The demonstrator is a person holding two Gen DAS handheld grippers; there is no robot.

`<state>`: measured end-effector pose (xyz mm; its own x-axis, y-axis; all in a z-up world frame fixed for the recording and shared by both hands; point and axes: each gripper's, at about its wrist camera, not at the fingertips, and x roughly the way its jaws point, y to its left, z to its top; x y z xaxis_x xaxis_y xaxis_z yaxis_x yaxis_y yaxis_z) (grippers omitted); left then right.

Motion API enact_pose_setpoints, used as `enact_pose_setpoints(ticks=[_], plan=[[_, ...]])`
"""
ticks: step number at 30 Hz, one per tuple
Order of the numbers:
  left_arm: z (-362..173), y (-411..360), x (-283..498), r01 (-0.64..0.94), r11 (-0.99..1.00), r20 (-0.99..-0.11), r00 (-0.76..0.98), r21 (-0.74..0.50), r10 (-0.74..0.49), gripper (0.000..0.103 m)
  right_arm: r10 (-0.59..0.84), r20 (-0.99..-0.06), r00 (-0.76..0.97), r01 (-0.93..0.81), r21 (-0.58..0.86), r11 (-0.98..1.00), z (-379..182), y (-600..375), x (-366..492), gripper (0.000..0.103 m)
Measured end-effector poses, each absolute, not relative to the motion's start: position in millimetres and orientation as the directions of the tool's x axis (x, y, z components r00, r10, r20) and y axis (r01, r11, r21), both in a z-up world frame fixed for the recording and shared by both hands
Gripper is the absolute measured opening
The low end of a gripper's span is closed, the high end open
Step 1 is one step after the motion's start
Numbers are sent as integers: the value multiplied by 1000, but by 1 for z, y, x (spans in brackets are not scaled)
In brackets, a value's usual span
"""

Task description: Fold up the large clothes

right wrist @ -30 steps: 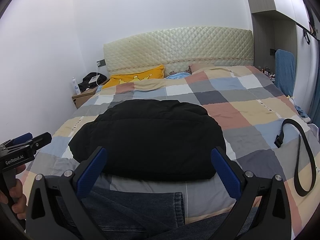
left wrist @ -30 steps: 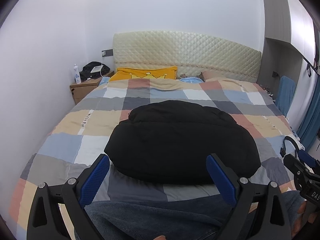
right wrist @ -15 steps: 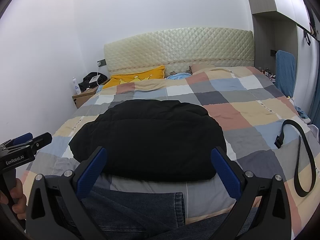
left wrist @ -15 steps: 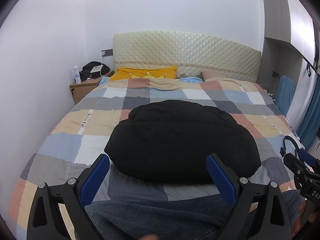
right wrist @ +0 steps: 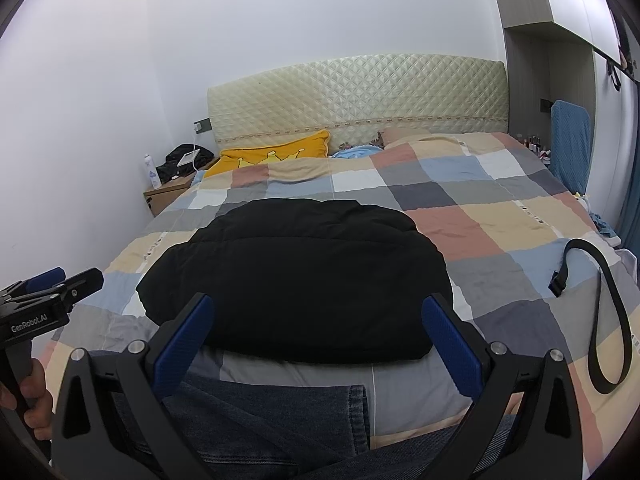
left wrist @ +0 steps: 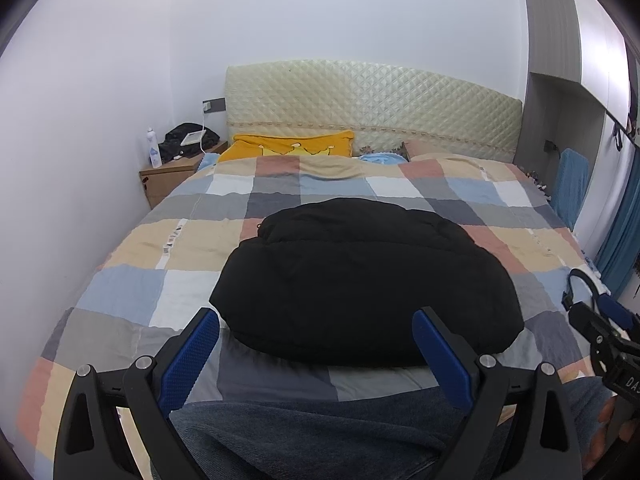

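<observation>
A black puffy jacket (left wrist: 360, 280) lies folded in a rounded bundle on the checked bedspread (left wrist: 132, 292); it also shows in the right wrist view (right wrist: 296, 280). Blue jeans (left wrist: 320, 436) lie at the near edge of the bed, also in the right wrist view (right wrist: 260, 420). My left gripper (left wrist: 316, 344) is open and empty, held above the jeans, short of the jacket. My right gripper (right wrist: 316, 332) is open and empty at the same near edge. Each gripper shows at the edge of the other's view.
A black belt (right wrist: 600, 312) lies on the right of the bedspread (right wrist: 500, 232). A yellow pillow (left wrist: 288, 148) and the quilted headboard (left wrist: 372, 108) are at the far end. A wooden nightstand (left wrist: 168, 176) with a bottle stands at left. A blue towel (right wrist: 568, 136) hangs at right.
</observation>
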<state>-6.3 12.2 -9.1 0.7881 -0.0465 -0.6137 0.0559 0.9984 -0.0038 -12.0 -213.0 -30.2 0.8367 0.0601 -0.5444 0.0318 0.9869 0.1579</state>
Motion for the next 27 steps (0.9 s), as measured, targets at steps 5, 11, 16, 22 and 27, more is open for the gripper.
enact_pose_setpoints(ticks=[5, 11, 16, 22, 27], plan=[[-12, 13, -5, 62, 998, -619, 784, -12, -57, 98, 58, -544, 837, 37, 163, 986, -30, -214, -11, 103], [-8, 16, -8, 45, 999, -597, 802, 21, -24, 98, 67, -544, 836, 30, 168, 985, -31, -215, -11, 103], [-9, 16, -7, 41, 999, -603, 798, 34, -12, 98, 69, -544, 836, 27, 166, 986, -32, -215, -9, 103], [-10, 15, -8, 57, 998, -609, 792, 15, -36, 98, 53, -540, 840, 41, 160, 986, -32, -215, -11, 103], [-10, 15, -8, 60, 998, -610, 791, 13, -39, 98, 45, -540, 840, 48, 157, 986, -32, -213, -13, 103]])
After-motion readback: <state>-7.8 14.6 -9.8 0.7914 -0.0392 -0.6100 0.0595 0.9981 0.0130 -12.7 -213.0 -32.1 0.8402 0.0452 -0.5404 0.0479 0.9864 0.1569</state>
